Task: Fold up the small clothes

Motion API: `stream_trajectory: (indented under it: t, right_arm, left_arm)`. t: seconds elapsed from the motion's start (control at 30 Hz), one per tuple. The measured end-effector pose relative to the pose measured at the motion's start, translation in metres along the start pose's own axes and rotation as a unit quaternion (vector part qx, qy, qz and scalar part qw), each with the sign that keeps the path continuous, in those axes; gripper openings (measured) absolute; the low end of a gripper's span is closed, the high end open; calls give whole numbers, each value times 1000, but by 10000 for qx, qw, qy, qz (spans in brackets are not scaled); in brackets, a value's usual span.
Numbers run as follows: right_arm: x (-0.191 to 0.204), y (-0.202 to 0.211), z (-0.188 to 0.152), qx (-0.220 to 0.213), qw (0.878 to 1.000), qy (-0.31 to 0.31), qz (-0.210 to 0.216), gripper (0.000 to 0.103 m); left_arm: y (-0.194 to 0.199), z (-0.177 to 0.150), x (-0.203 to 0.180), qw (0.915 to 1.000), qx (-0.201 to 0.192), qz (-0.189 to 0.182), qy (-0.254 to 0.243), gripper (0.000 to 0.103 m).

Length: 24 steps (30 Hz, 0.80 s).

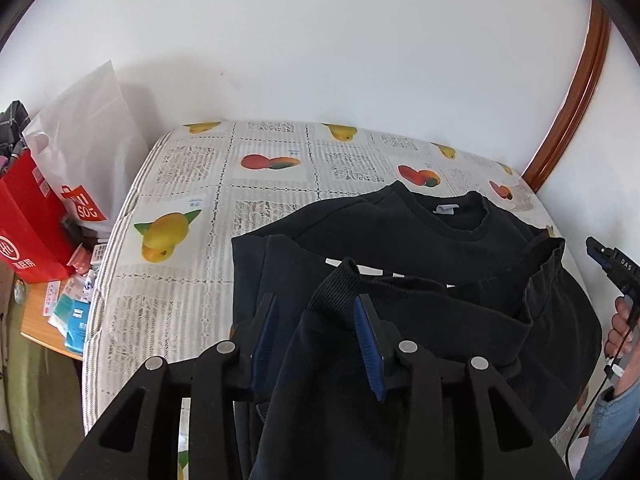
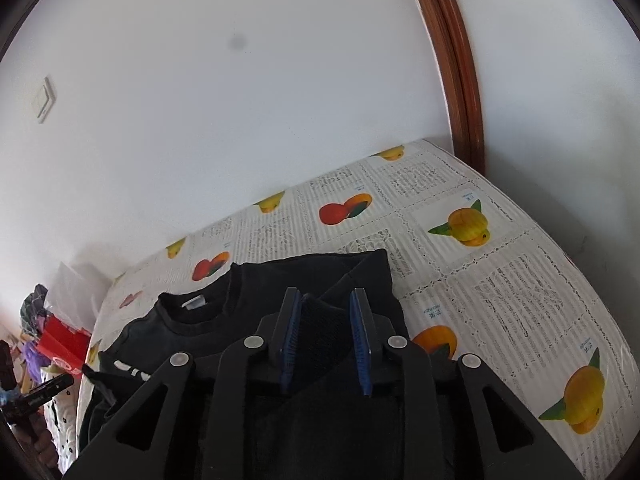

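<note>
A black sweatshirt [image 1: 420,232] with a white neck label lies on a table covered with a fruit-print cloth [image 1: 192,184]. My left gripper [image 1: 316,312] has its jaws apart with a ribbed sleeve cuff [image 1: 336,284] between the blue pads, raised above the body of the garment. My right gripper [image 2: 326,320] also has its jaws apart, with ribbed black fabric [image 2: 324,328] of the sweatshirt [image 2: 208,324] between the pads. In both views I cannot tell whether the pads pinch the fabric. The right gripper also shows at the right edge of the left wrist view [image 1: 612,268].
A white wall runs behind the table. A wooden door frame [image 1: 576,92] stands at the back right. Left of the table, a red bag [image 1: 28,220], a white plastic bag [image 1: 84,148] and small packets sit on a low wooden desk [image 1: 36,316].
</note>
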State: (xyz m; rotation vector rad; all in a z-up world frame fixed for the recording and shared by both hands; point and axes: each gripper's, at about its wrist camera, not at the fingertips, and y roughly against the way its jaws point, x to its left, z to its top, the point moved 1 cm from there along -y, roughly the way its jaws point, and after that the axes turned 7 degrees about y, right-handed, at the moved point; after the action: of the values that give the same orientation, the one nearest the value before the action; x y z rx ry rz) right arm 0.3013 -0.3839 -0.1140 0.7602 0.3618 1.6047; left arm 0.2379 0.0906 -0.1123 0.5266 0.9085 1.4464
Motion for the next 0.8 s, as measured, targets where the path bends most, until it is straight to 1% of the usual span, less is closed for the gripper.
stream_trajectory:
  t: [0.07, 0.13, 0.17, 0.2, 0.27, 0.33, 0.4, 0.47, 0.53, 0.6, 0.63, 0.67, 0.73, 0.8]
  right_arm:
    - [7, 2, -8, 108, 9996, 189, 172, 31]
    - [16, 0, -16, 256, 9984, 465, 209, 35]
    - [21, -3, -21, 344, 9970, 667, 179, 38]
    - [23, -5, -24, 384, 9961, 783, 149, 40]
    - [28, -12, -29, 509, 9930, 1061, 64, 47]
    - [30, -23, -32, 704, 9895, 1260, 6, 49]
    - [31, -38, -35, 927, 9849, 1445, -210, 49]
    - [30, -49, -35, 989, 9822, 1567, -312, 49]
    - [31, -62, -34, 1068, 9794, 1640, -490, 49]
    - [26, -77, -33, 1158, 9770, 1627, -747, 49]
    - [24, -82, -33, 1162, 9774, 1567, -816, 50]
    - [20, -89, -32, 1157, 9785, 1451, -900, 53]
    - [16, -98, -30, 1119, 9781, 1429, -1016, 55]
    - [14, -102, -26, 1138, 9793, 1346, -994, 57]
  left_arm:
    - [3, -6, 5, 10000, 33, -13, -7, 40]
    - [0, -13, 9, 9999, 160, -37, -30, 40]
    - [-3, -16, 10, 9997, 228, -65, -46, 40]
    - [-6, -18, 9, 9994, 305, -100, -89, 40]
    - [-15, -22, 2, 9987, 435, -100, -250, 41]
    - [-25, -22, -5, 9980, 480, -23, -409, 43]
    - [-35, -19, -11, 9976, 511, -11, -466, 44]
    - [-48, -16, -16, 9972, 570, -16, -482, 45]
    - [-62, -12, -19, 9970, 584, 141, -495, 48]
    - [-74, -10, -20, 9966, 624, 215, -502, 50]
    - [-80, -8, -19, 9965, 627, 249, -486, 50]
    - [-83, -8, -19, 9965, 612, 276, -493, 52]
    - [-88, -7, -18, 9965, 572, 309, -527, 56]
    - [-89, -5, -15, 9969, 575, 261, -467, 57]
